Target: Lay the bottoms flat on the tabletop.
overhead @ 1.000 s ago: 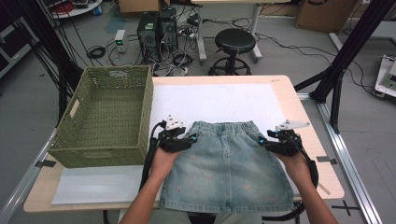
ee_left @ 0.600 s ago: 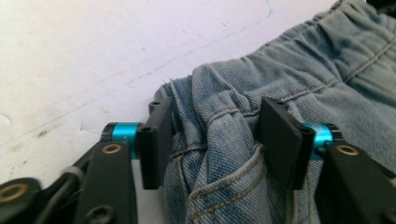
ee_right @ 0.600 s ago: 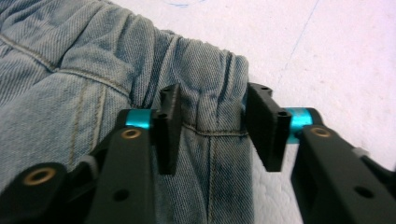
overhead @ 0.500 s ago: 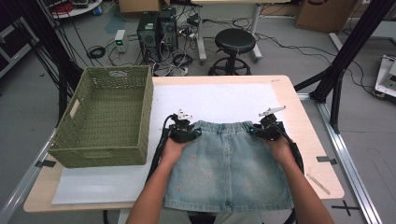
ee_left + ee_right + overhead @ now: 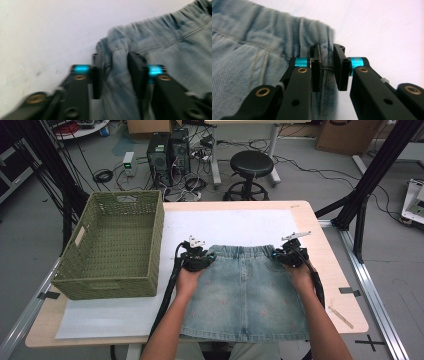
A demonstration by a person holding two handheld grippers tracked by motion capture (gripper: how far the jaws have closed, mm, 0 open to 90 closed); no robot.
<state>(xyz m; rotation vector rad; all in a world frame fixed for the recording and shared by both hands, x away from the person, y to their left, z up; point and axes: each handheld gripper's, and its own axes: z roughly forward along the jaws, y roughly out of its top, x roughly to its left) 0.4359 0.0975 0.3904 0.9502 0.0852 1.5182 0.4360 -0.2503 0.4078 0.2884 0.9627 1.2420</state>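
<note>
At skirt (image 5: 247, 292) waistband—both claws closed, lifted.

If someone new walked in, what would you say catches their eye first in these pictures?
Probably the denim skirt spread flat at the table's near edge, with the left gripper and right gripper each pinching a waistband corner. Next, the empty green woven basket on the table's left side.
</note>
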